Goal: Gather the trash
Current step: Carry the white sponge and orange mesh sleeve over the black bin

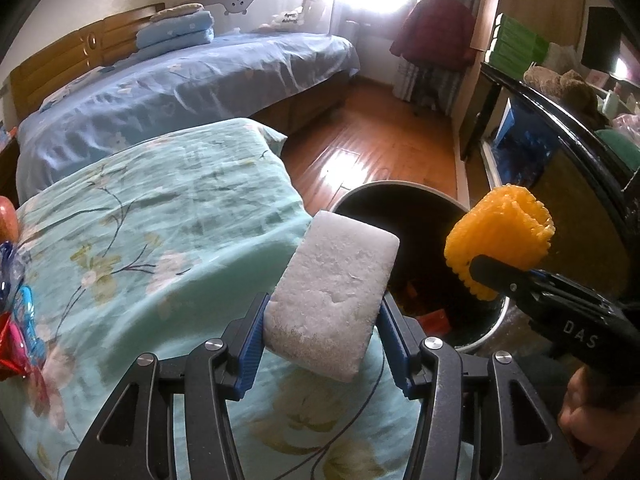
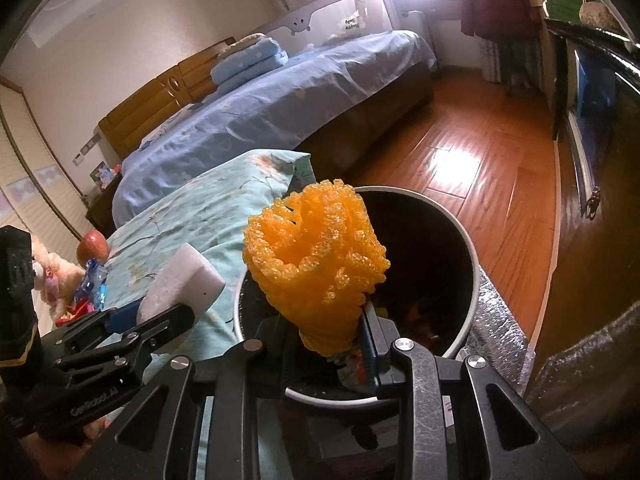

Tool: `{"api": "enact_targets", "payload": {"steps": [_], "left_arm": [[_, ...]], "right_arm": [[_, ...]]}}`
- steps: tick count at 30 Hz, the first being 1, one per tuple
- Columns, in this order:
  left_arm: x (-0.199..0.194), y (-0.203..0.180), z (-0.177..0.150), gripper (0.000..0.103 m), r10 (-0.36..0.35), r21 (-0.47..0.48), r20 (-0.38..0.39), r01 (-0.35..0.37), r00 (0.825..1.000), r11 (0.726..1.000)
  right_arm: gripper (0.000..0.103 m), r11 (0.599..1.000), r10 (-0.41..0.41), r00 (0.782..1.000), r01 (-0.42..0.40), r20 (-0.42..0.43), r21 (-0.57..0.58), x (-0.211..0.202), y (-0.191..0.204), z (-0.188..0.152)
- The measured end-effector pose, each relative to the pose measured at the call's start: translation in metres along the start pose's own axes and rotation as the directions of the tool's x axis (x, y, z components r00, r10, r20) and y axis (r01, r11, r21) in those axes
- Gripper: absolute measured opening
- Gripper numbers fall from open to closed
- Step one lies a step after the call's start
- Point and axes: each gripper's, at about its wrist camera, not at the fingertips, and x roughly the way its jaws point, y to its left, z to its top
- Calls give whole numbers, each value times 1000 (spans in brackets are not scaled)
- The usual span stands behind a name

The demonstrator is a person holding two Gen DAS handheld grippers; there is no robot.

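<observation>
My left gripper point(image 1: 322, 340) is shut on a white foam block point(image 1: 332, 300), held over the edge of the teal floral bedcover point(image 1: 160, 220) next to a round black trash bin point(image 1: 420, 216). The block also shows in the right wrist view point(image 2: 184, 284). My right gripper point(image 2: 328, 340) is shut on an orange foam fruit net point(image 2: 316, 256), held above the open bin point(image 2: 460, 236). The net and right gripper also show at the right of the left wrist view point(image 1: 500, 240). The bin holds some scraps at the bottom.
Colourful snack wrappers point(image 1: 16, 320) and a red apple point(image 2: 93, 246) lie on the teal cover at the left, with a plush toy point(image 2: 48, 272) beyond. A blue bed point(image 1: 180, 92) stands behind. Wooden floor point(image 1: 380, 148) and a dark cabinet point(image 1: 560, 152) lie to the right.
</observation>
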Motion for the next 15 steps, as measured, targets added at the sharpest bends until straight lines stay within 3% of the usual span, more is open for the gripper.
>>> {"api": "enact_targets", "payload": {"steps": [15], "left_arm": [[25,-13,15,53,0,19,-26,1,1000,1000]], "right_arm": [[29,999,-13,1000,14,-23,34,12,-19,12]]}}
